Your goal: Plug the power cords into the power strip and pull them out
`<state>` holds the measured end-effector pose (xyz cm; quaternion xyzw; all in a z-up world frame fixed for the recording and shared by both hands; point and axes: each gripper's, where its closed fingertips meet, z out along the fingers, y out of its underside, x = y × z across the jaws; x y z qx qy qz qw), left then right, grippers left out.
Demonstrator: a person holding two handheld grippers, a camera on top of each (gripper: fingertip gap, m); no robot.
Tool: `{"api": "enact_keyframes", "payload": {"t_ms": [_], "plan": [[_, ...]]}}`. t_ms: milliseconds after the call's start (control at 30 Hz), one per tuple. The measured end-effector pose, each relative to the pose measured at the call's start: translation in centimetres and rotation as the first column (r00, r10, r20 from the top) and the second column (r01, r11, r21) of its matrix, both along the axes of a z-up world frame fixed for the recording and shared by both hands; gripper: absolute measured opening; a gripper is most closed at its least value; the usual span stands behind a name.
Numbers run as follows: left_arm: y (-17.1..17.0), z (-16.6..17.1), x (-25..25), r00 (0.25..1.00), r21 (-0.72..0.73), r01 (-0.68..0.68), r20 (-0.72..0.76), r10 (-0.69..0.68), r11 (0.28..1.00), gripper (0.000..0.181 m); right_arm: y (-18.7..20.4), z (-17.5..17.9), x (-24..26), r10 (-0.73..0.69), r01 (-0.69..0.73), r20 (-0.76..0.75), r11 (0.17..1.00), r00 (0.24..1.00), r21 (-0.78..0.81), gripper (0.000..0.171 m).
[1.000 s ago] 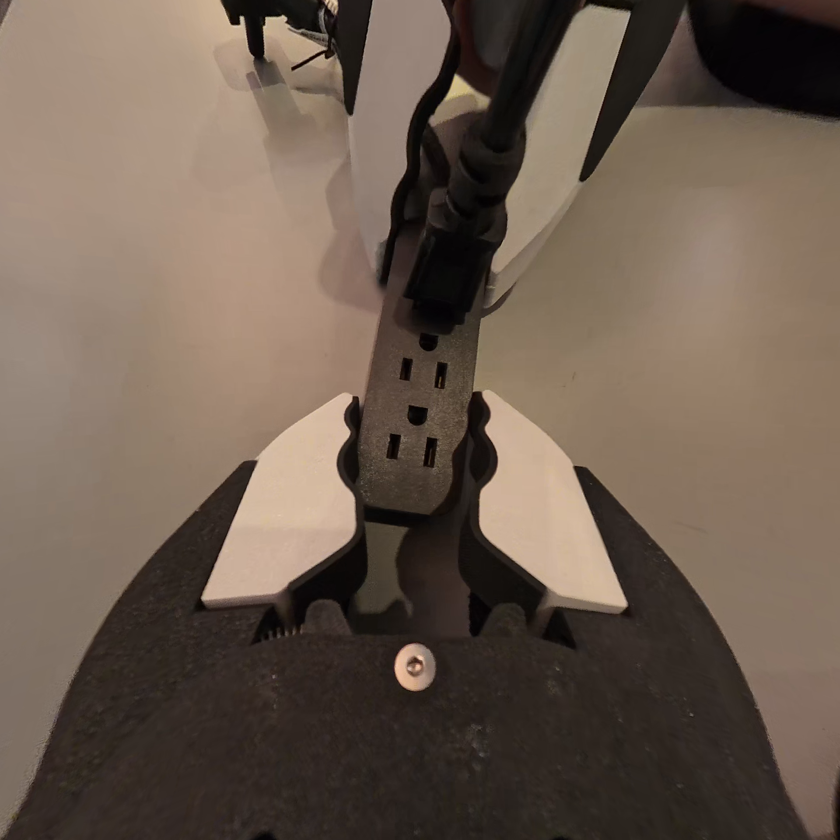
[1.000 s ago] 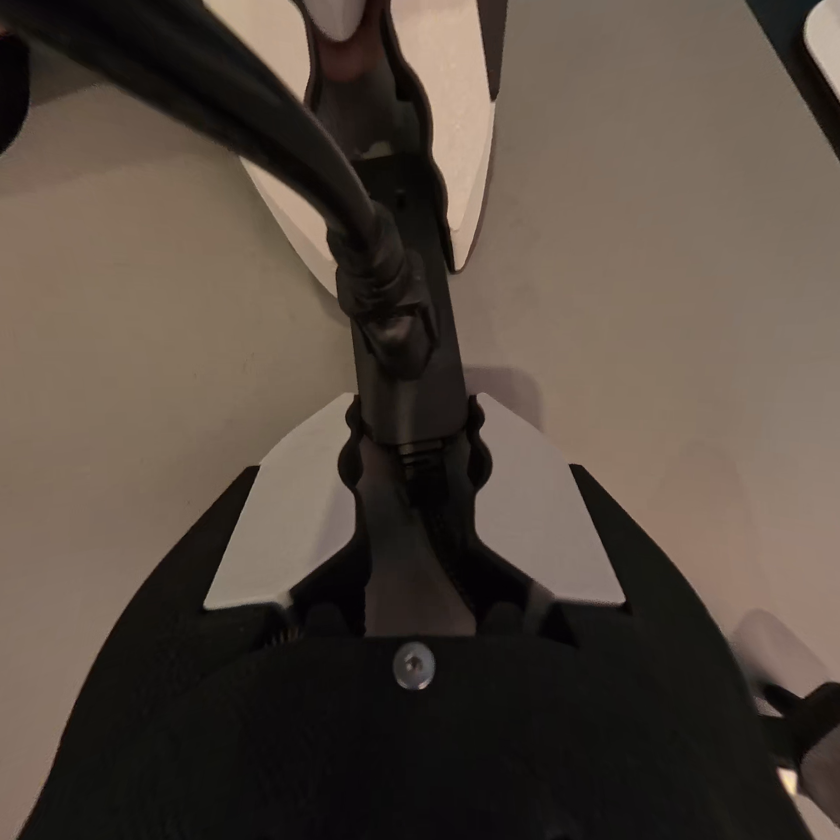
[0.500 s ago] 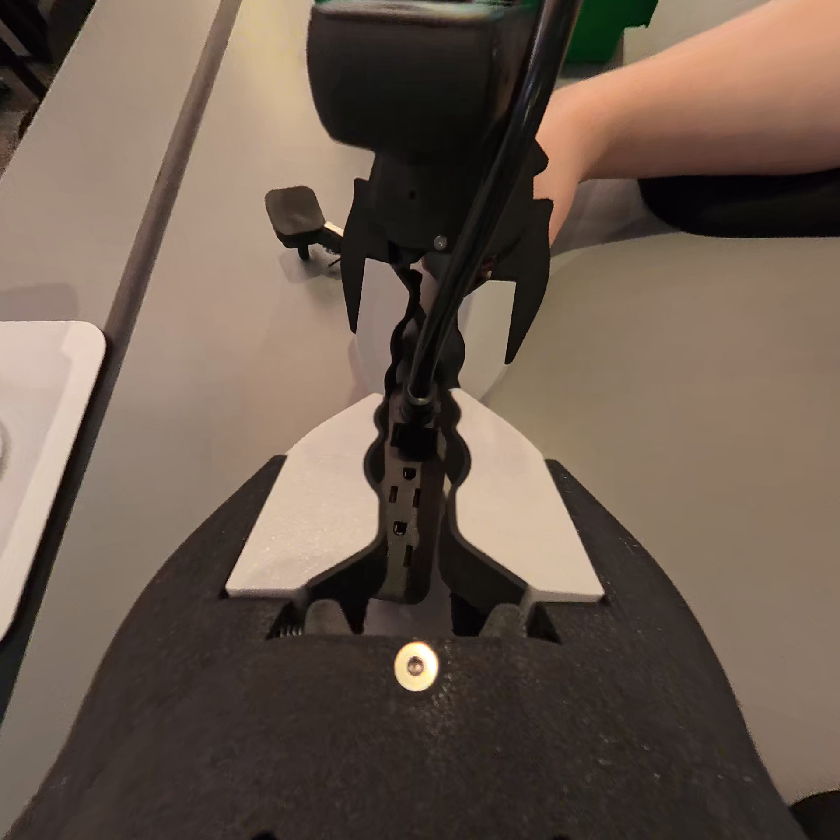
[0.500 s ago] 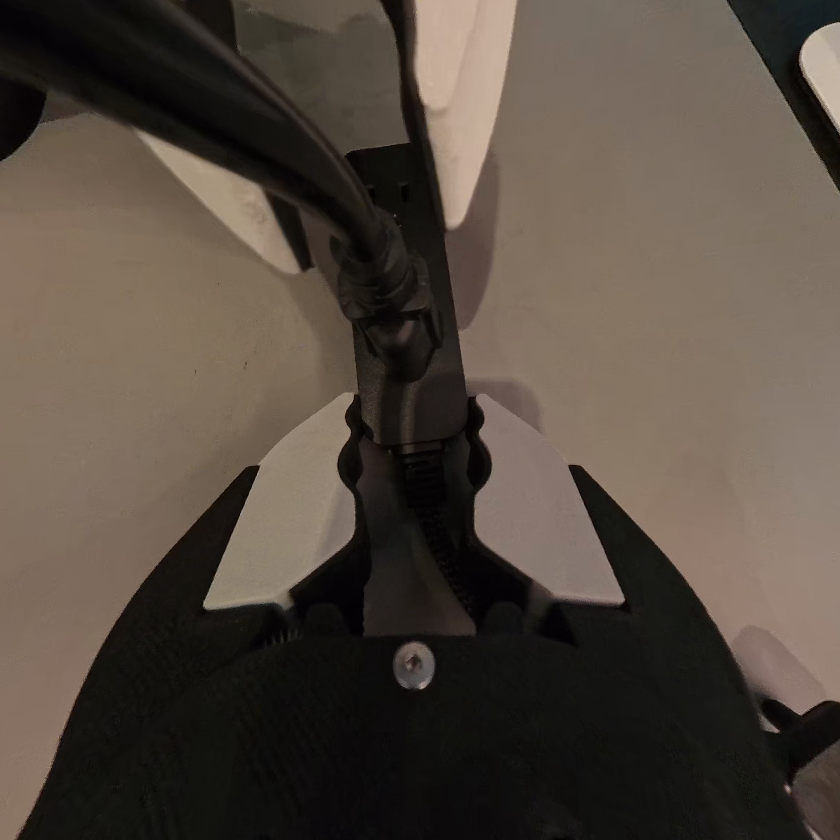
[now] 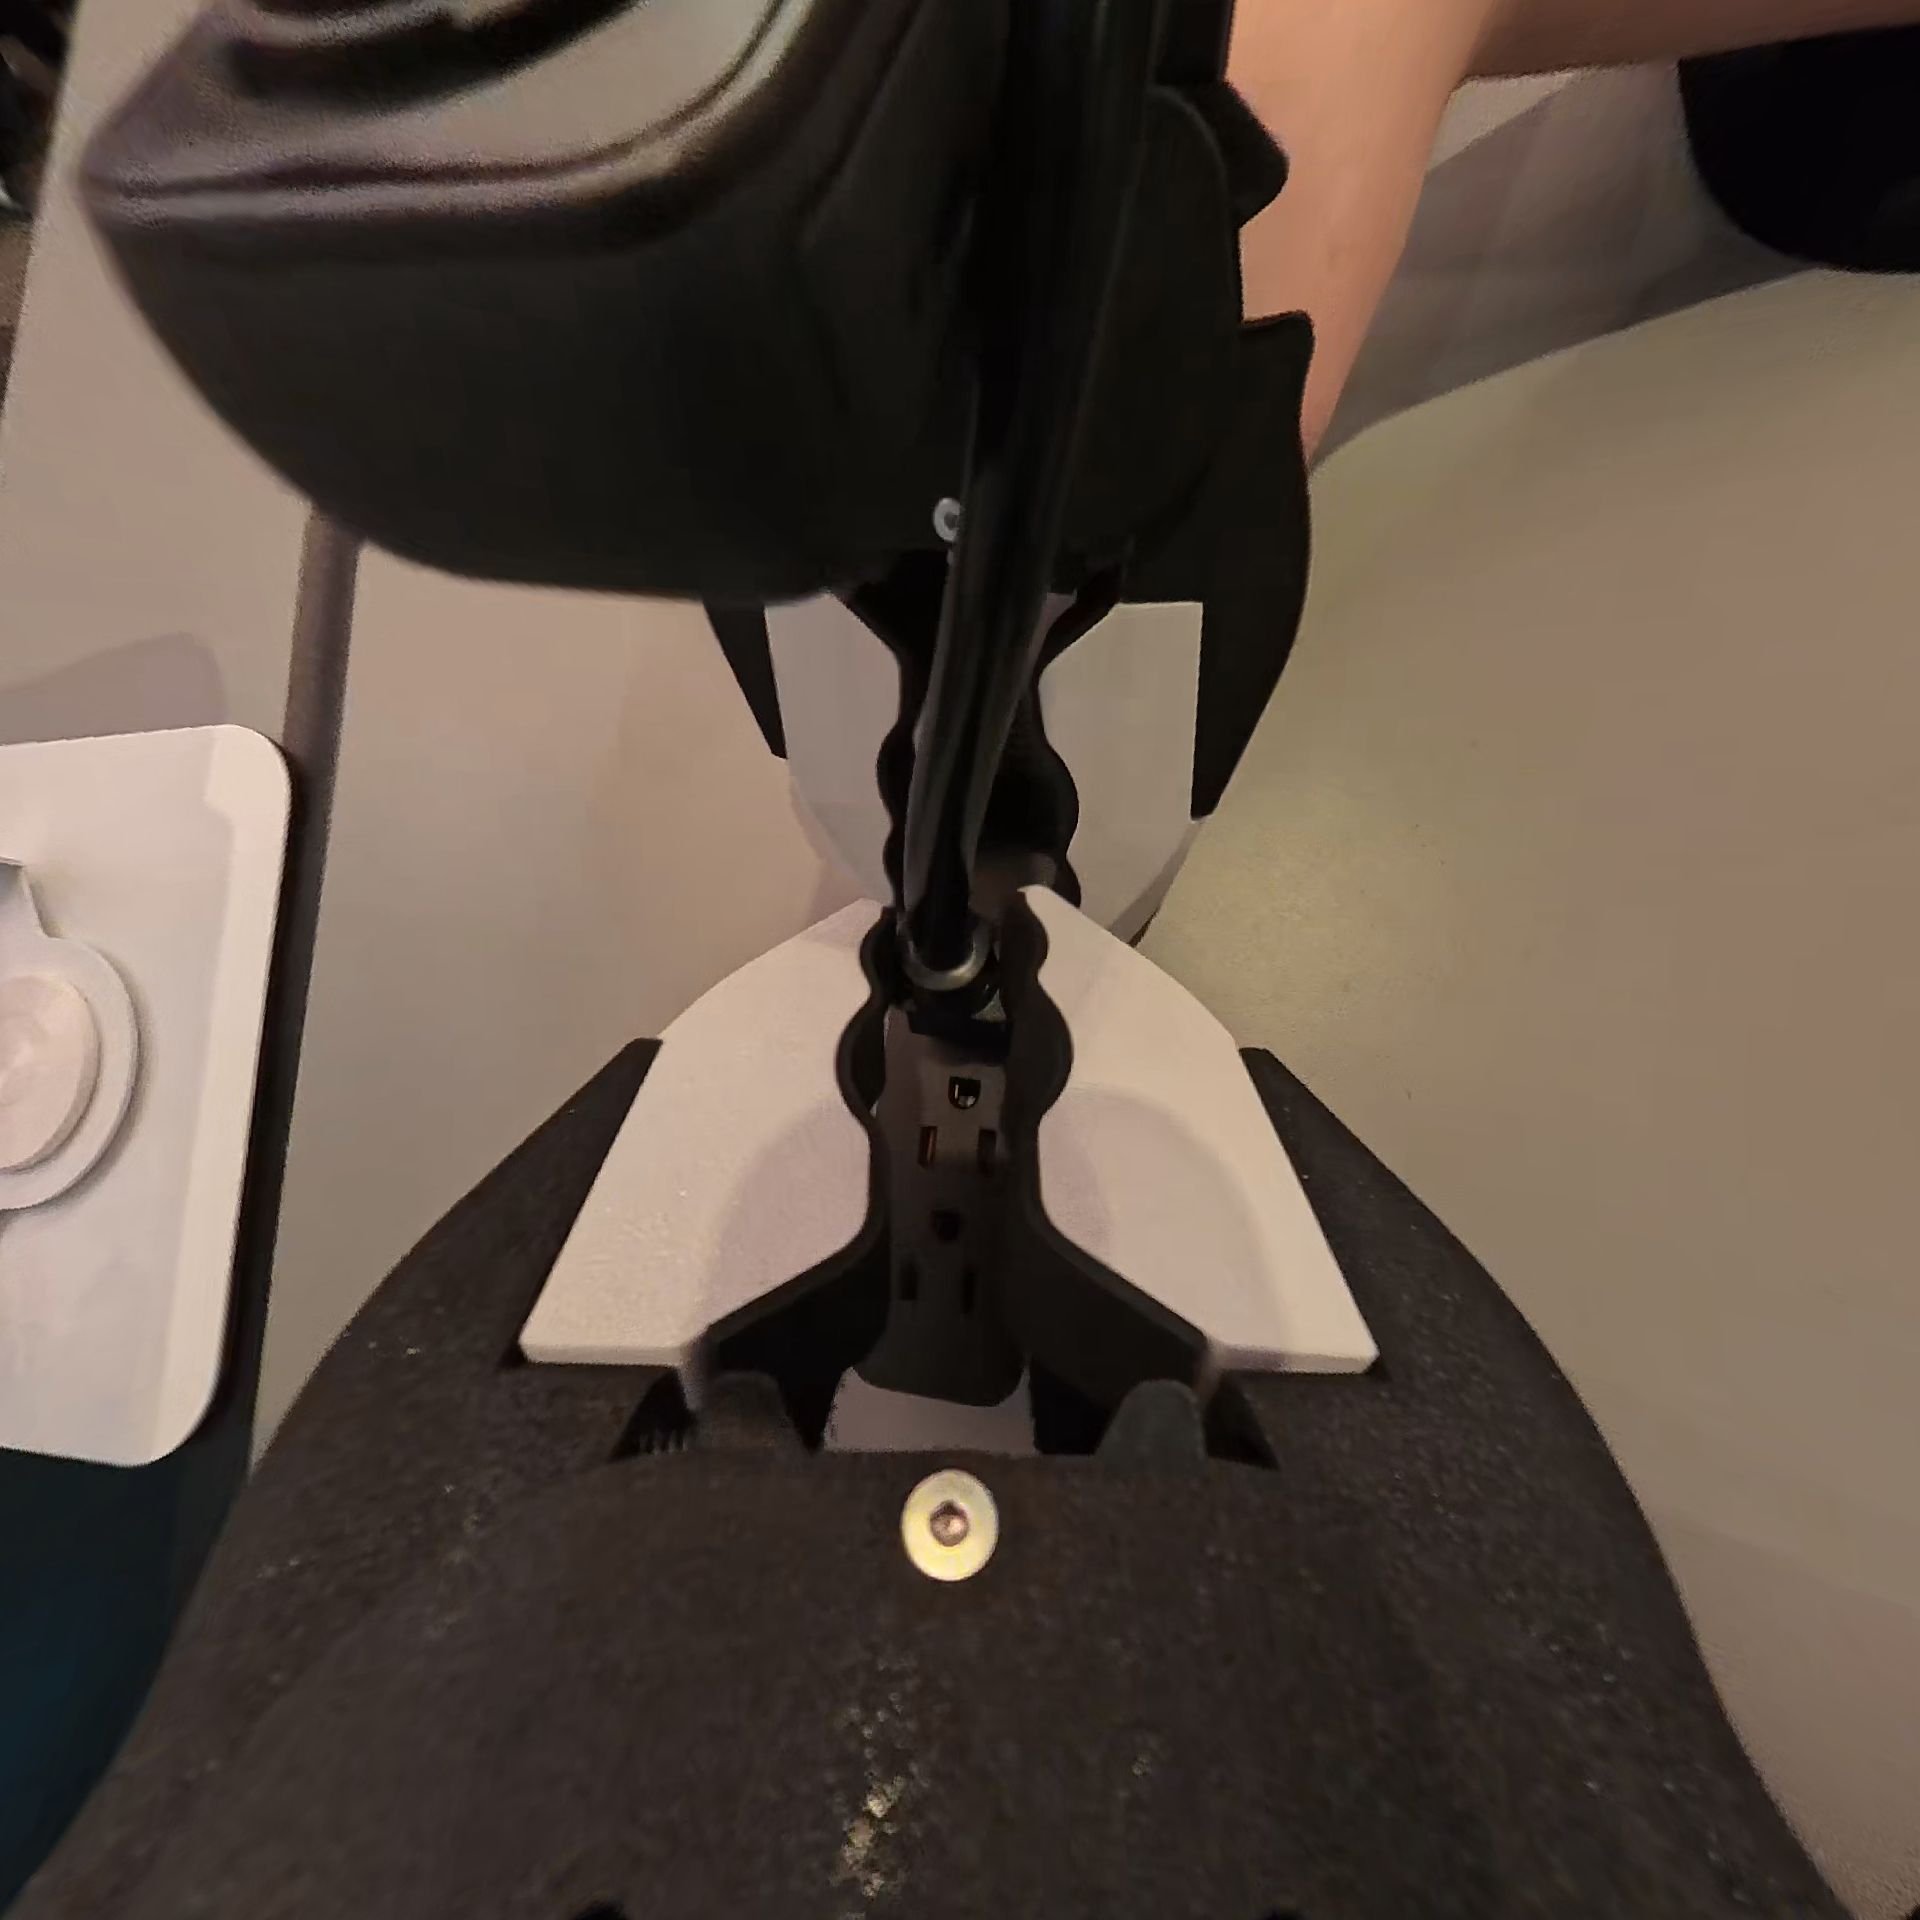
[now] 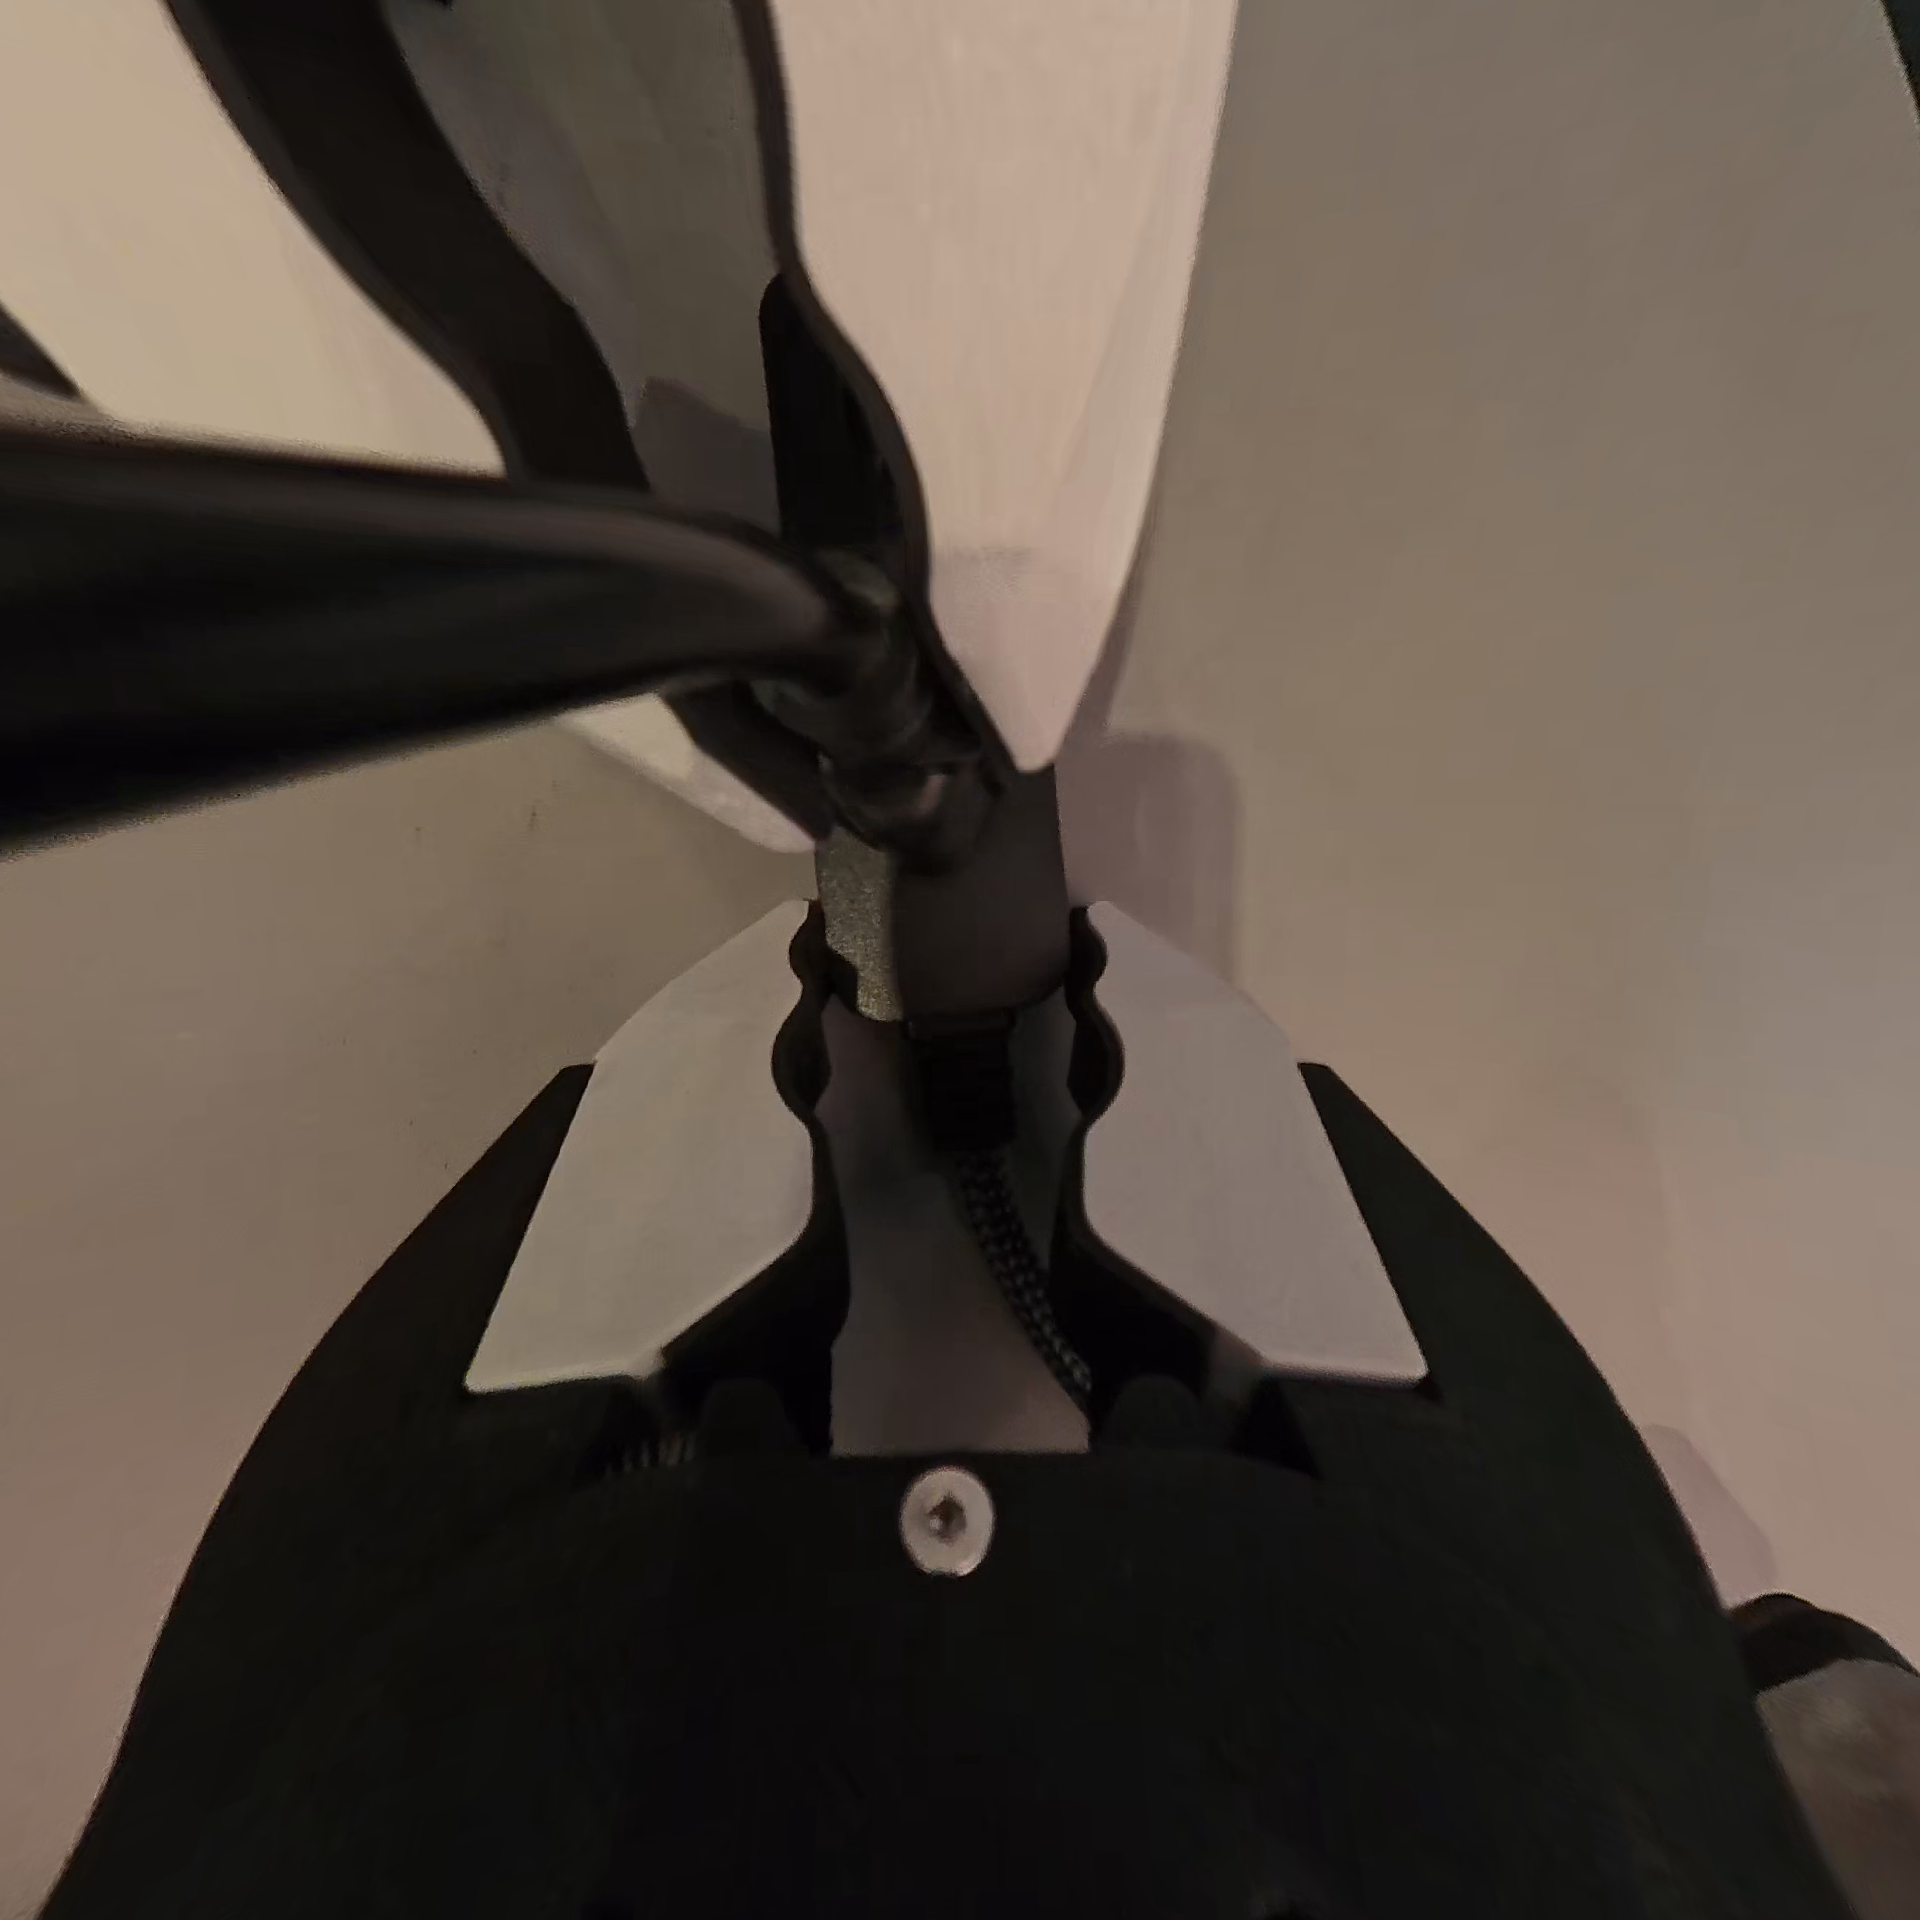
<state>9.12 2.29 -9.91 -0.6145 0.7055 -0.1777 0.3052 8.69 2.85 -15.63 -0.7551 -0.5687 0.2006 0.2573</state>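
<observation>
A black power strip (image 5: 951,1153) lies on the beige table, its sockets facing up between my left fingers. A black plug (image 5: 948,977) with a thick black cord (image 5: 987,675) sits in a far socket. My left gripper (image 5: 951,935) is shut on the plug, above the strip. My right gripper (image 6: 945,925) faces it and is shut on the strip's end (image 6: 987,914), where a braided cable (image 6: 1013,1236) leaves. It also shows in the left wrist view (image 5: 987,862). In the right wrist view the plug (image 6: 894,727) sits between the left gripper's white fingers (image 6: 987,416).
A white moulded tray (image 5: 125,1039) lies at the left beside a dark gap (image 5: 312,644) between tables. A person's forearm (image 5: 1403,156) reaches in at the top right. A dark object (image 6: 1808,1662) lies at the right wrist view's lower right. The tips of one gripper are about 6 cm away from the tips of the other.
My left gripper let go of the strip's near end, moved forward along the strip and closed on the plug. My right gripper kept its hold on the strip's other end.
</observation>
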Motion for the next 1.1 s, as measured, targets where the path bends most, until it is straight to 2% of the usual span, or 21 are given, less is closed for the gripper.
{"api": "enact_keyframes", "payload": {"t_ms": [133,533,833,1100], "plan": [[0.1,-0.5,0.0,1.000,-0.003,0.009,-0.013,-0.009,1.000,0.018,0.0,-0.1,0.0,-0.003,0.003,0.063,1.000,0.998,-0.002,0.045],[-0.3,0.5,-0.4,1.000,-0.070,-0.010,0.024,0.012,0.998,0.019,-0.3,-0.1,0.2,-0.020,0.022,0.059,0.999,0.998,-0.034,0.045],[-0.3,0.6,-0.2,0.988,-0.162,0.003,0.151,0.021,0.987,0.020,-0.3,-0.1,0.3,-0.029,0.031,0.063,0.999,0.998,-0.035,0.045],[-0.3,0.6,-0.8,1.000,-0.065,-0.007,0.012,0.008,0.998,0.018,-0.2,-0.1,0.1,-0.034,0.036,0.067,0.999,0.997,-0.027,0.045]]}}
